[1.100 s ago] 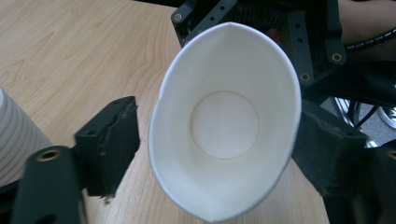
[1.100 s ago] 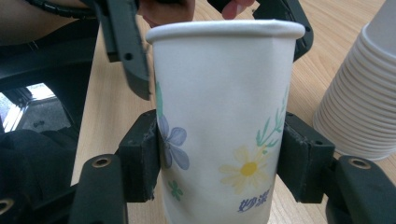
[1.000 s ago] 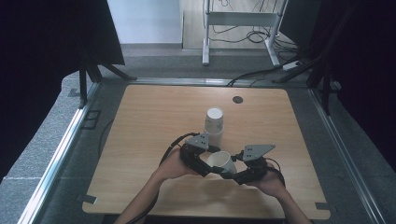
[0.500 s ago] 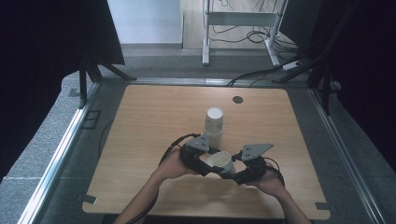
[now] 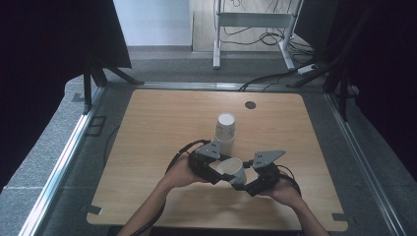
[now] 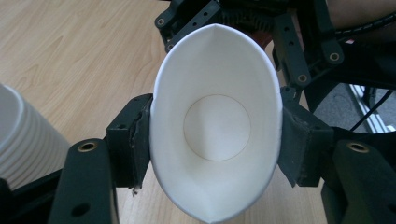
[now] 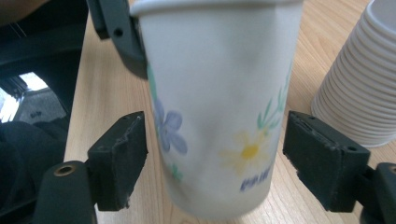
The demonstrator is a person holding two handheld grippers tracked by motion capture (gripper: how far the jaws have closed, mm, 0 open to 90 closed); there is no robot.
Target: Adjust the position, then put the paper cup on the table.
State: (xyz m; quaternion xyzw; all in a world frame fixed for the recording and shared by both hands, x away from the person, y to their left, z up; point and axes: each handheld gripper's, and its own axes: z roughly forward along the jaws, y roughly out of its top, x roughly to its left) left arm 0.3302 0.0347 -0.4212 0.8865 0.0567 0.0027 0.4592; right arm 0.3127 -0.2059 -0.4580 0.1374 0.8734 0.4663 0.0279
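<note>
Left gripper (image 6: 215, 154) clamps paper cup (image 6: 215, 121) by its squeezed rim for handover; right gripper (image 7: 217, 158) jaws just opened, clear of cup, releasing it.

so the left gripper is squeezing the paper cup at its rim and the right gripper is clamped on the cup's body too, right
Not quite. The left gripper does squeeze the paper cup at its rim, bending it oval. But the right gripper is not clamped on it: in the right gripper view its jaws have just been opening and stand apart from the cup's sides.

Paper cup (image 7: 219, 107), flower-printed wall: blue lettering near the base, under the yellow daisy, too blurred to read. No other legible text, label or number.
</note>
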